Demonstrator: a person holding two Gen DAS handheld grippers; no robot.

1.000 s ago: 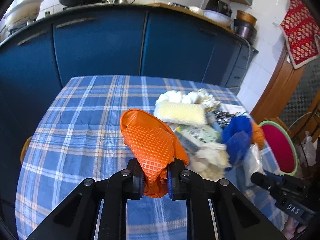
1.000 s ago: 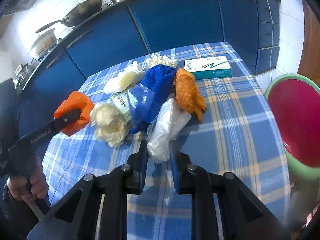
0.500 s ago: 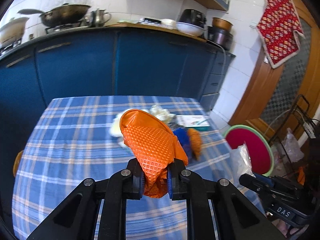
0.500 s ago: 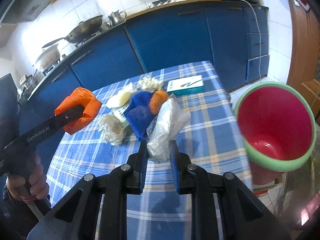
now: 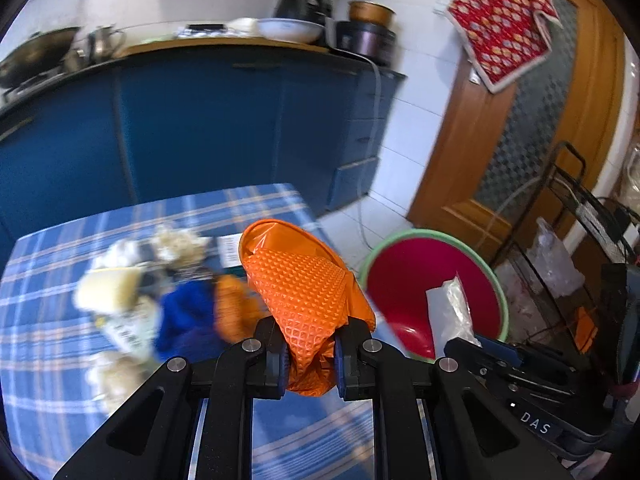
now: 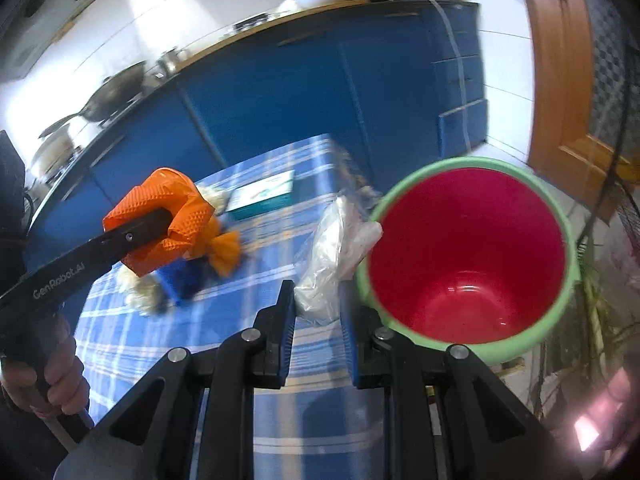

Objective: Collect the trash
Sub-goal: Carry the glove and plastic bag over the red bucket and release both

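You are carrying 2 pieces of trash toward the bin, 1 in each tool. On your left, the left gripper point(image 5: 309, 354) is clenching the orange textured glove point(image 5: 301, 296), which is bunching up above the jaws and hanging a little below them; from the right wrist view that glove is hovering over the checked tablecloth point(image 6: 276, 412), not yet over the bin. Keep the squeeze firm until the whole glove is clearing the green rim, since a loose cuff could catch on it.

Behind it, the remaining pile point(image 5: 168, 304) of blue, orange and pale scraps is waiting on the table, blurred.

To the right, the right gripper point(image 6: 317, 330) is pinching the clear plastic bag point(image 6: 335, 256) by its lower end, with its top leaning just against the rim of the red bin point(image 6: 464, 340). Light film drifts, so be lowering it well inside the mouth before you are letting go.
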